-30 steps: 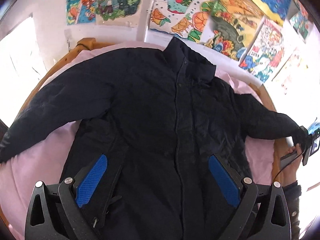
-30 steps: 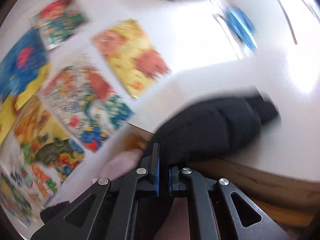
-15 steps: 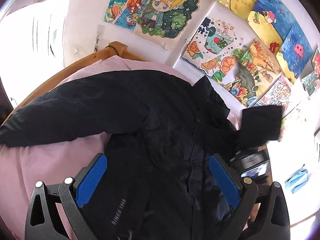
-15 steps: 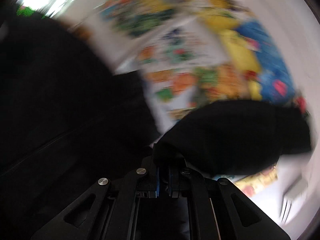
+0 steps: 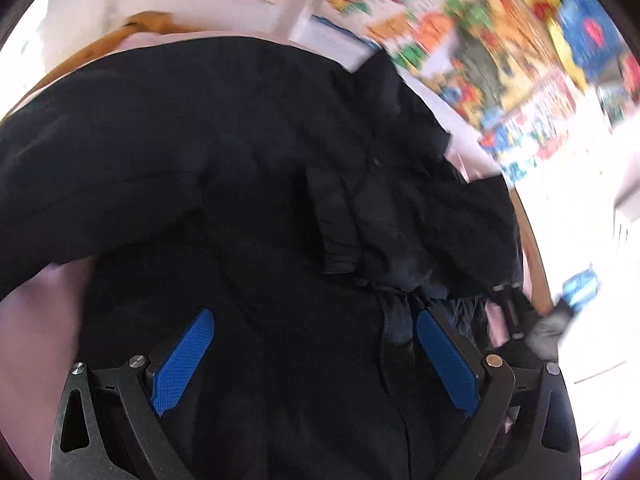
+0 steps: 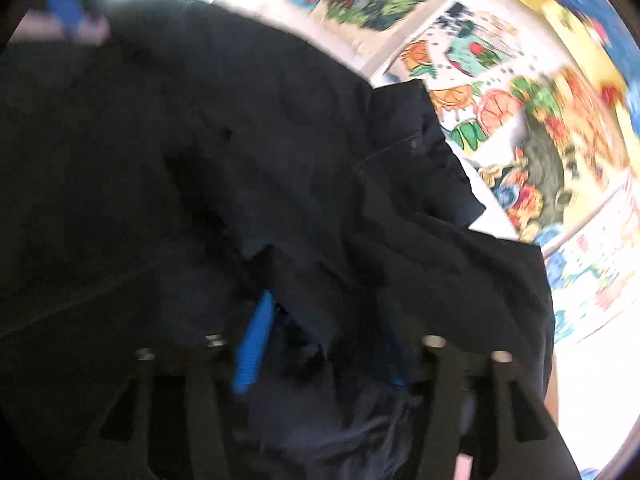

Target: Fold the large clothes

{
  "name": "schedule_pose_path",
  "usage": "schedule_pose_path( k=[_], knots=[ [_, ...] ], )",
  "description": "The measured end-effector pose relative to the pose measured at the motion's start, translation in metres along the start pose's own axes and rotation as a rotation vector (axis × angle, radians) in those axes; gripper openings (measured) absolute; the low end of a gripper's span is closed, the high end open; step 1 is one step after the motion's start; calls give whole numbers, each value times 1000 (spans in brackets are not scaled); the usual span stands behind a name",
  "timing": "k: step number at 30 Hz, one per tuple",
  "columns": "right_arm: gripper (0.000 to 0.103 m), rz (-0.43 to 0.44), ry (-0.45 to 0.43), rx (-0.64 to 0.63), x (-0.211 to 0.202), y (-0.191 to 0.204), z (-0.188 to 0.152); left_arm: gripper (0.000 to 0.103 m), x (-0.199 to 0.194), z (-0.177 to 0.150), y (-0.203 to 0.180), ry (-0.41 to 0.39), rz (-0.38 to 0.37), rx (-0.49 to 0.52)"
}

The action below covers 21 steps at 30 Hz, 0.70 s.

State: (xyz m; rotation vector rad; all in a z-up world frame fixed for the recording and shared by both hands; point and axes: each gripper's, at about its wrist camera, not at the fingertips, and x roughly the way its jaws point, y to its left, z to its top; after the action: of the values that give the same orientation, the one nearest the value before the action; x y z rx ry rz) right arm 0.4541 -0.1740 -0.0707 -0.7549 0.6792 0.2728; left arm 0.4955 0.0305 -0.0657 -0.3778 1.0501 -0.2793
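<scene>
A large black padded jacket [image 5: 256, 168] lies front up on a pink bed [image 5: 36, 328]. Its right sleeve [image 5: 448, 224] is folded in over the chest, cuff near the zip. Its left sleeve [image 5: 88, 168] stretches out to the left. My left gripper [image 5: 316, 344] is open and empty, low over the jacket's lower front. My right gripper [image 6: 324, 340] has its jaws apart over the folded sleeve [image 6: 440, 256]; the view is blurred and cloth lies between and over the fingers. The right gripper also shows in the left wrist view [image 5: 508, 312] at the jacket's right edge.
The bed has a wooden frame [image 5: 148, 24] along its far side and right edge. Bright children's drawings [image 6: 500, 92] cover the white wall behind the bed. Pink sheet shows at the left and the lower right.
The right gripper carried the right sleeve from the bed's right edge over onto the jacket's chest and opened its jaws. The left gripper moved lower and closer to the jacket, still open.
</scene>
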Motion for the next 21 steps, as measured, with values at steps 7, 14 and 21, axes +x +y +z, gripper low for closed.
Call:
schedule_pose_path(
  k=[7,14,21],
  knots=[
    [68,103,-147,338,-64,-62,-59,102,64,3,-47,103,-27,86],
    [68,2,-171,589,-62,-112,-100,49,101,12,-19,-10,2,-238],
    [69,-82,-100,867,-32,-167,-145,7,92,22,-45,-92,226,-143]
  ],
)
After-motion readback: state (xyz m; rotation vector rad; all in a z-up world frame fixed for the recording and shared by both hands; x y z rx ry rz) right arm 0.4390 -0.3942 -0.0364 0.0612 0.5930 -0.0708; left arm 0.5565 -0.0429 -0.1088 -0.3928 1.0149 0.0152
